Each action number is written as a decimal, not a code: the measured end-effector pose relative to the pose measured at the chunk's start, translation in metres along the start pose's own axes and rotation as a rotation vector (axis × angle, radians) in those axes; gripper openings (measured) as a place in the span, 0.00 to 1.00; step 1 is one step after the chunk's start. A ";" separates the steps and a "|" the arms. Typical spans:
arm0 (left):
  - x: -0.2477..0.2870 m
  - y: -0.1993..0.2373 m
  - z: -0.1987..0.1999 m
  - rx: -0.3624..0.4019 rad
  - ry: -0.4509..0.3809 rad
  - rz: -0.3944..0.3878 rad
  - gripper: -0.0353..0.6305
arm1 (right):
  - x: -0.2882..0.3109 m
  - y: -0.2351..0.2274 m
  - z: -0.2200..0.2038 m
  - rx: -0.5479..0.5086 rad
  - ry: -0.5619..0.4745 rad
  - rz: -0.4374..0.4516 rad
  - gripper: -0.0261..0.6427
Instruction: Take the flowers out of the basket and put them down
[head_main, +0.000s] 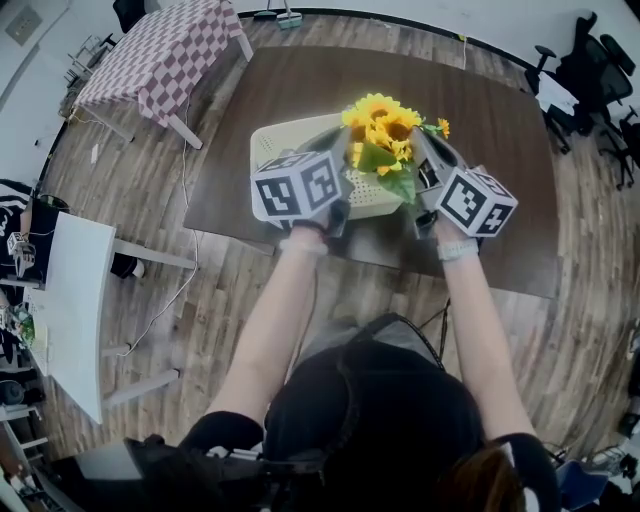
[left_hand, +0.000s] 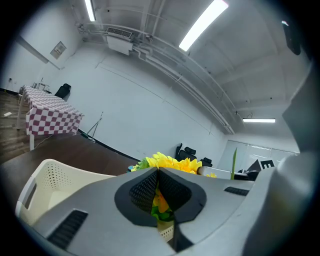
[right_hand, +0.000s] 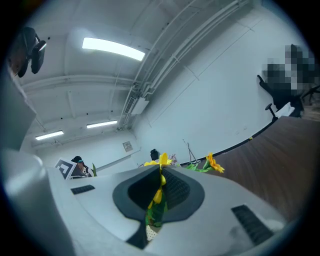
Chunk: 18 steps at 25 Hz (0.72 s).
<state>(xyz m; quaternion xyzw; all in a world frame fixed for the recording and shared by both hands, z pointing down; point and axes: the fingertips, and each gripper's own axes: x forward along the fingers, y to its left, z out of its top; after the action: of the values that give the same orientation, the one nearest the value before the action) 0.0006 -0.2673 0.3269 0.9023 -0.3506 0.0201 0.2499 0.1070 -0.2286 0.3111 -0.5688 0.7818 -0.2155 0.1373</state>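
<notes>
- Both grippers are closed down to a thin seam. The left gripper (left_hand: 158, 171) has yellow and green bits of the flowers (left_hand: 172, 162) pinched between its pads. The right gripper (right_hand: 161, 169) has a leaf and petals running up its seam, with one bloom poking over the tips.
- The flowers hang between the two grippers, over the right end of the basket (head_main: 268, 140), which stands on the table (head_main: 480, 110). We judge the bunch to be up out of the basket and not yet put down.
- What we seem to hold is leaf and petal, not firm stem. Soft foliage can slide or tear, and the bunch would then drop back into the basket.
- With two grips on one bunch, any drift of our hands apart could split it or strip blooms off.
- We cannot see the lower ends of the stems. If they are below the rim, moving sideways could snag them and drag the light basket along.
- The table's near edge is close to our hands, so setting the bunch down short of the basket risks it rolling off.
- Only the head view shows the whole layout: the basket, the bare table around it, and both grippers meeting at the bunch.
- Only the gripper views show the pads and what lies in each seam. The head view hides that behind the marker cubes.
- The left gripper view also shows the basket's perforated wall just beside the jaws, which the right gripper view misses.
</notes>
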 end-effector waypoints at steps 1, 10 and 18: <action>0.003 -0.005 0.000 0.002 0.001 -0.007 0.06 | -0.004 -0.003 0.003 0.000 -0.006 -0.004 0.04; 0.042 -0.078 -0.020 0.026 0.031 -0.073 0.06 | -0.063 -0.050 0.038 0.005 -0.049 -0.054 0.04; 0.062 -0.082 -0.033 0.023 0.089 -0.150 0.06 | -0.070 -0.066 0.037 0.004 -0.075 -0.143 0.04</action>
<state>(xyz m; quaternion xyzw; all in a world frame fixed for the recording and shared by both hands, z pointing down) 0.1046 -0.2394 0.3332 0.9271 -0.2705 0.0454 0.2555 0.2002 -0.1863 0.3094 -0.6304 0.7333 -0.2048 0.1516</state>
